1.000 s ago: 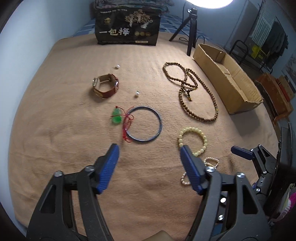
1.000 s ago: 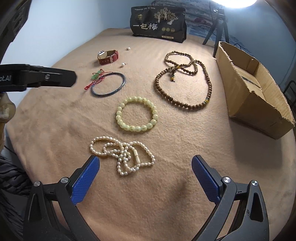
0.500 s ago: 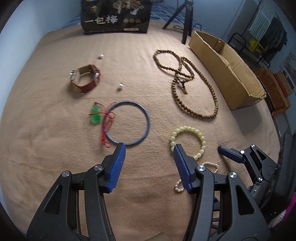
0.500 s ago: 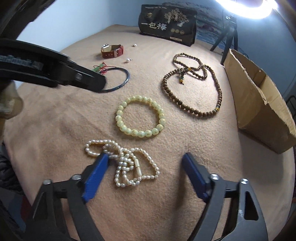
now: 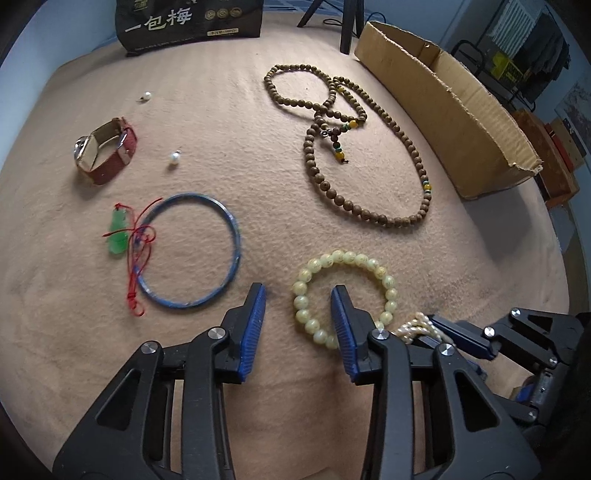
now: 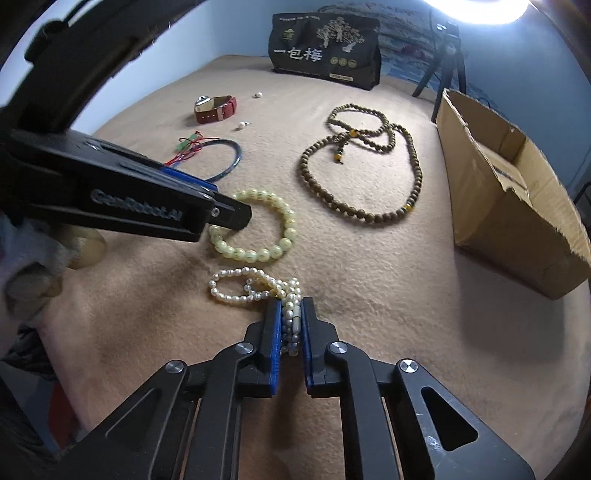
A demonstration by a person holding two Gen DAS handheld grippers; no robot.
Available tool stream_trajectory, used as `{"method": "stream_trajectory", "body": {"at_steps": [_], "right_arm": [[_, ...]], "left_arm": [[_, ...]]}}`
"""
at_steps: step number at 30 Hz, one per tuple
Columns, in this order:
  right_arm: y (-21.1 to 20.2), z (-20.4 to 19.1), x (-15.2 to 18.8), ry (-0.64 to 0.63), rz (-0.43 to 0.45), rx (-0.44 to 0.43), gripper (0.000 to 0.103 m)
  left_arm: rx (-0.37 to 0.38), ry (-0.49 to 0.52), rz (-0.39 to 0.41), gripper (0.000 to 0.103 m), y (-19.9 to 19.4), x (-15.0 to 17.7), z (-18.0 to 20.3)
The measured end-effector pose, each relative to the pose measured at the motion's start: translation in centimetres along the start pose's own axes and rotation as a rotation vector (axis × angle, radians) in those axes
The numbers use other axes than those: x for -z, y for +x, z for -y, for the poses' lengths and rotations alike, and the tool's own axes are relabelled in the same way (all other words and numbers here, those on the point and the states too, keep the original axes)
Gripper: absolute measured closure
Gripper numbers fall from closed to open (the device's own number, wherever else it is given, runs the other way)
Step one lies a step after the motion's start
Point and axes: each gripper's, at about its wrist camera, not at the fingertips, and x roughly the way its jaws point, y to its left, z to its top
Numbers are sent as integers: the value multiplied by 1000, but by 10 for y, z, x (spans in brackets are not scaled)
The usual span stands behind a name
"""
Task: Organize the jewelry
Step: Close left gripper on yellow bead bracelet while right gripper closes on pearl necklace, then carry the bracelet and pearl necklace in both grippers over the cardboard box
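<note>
On the tan blanket lies a pale yellow bead bracelet. My left gripper stands over its left side, jaws closing, with the beads between the pads but untouched. In the right wrist view that bracelet shows beside the left gripper's black finger. A white pearl necklace lies bunched in front, and my right gripper is shut on its clasp end. From the left wrist view the pearls peek out at the right gripper's tips.
A blue bangle, a green pendant on red cord, a red-strapped watch, two loose pearls and a long wooden bead necklace lie further back. An open cardboard box runs along the right; a black bag stands behind.
The left gripper came down and right, from near the blue bangle to over the yellow bracelet, its jaws narrowing. The right gripper went from wide open to closed on the pearl necklace.
</note>
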Motion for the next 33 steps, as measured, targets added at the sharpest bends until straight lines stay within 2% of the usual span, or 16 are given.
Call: {"method": "stream_trajectory", "body": {"at_steps": [2,6,9,17,28,33], "right_arm": [[-1,3,0,9,-5,-2,97],[-2,8,0,31,-13,-7,97],[-4,11,-1,42,-14,-5,97],[-14,25,-8,97,13,4,97],[-58,33,-35,126,127,27,97],[-88,48,-48,151,187,62,97]], "left_arm": [[1,-2,1,66,2,-3,1],[-19,6,14,87,5,-7,5],[-29,18,27,96,7,-9,9],[-10,-10,92,98,-19,-11,8],[26,10,236,98,-78,-22,19],[42,5,293,98,-100,-31,25]]}}
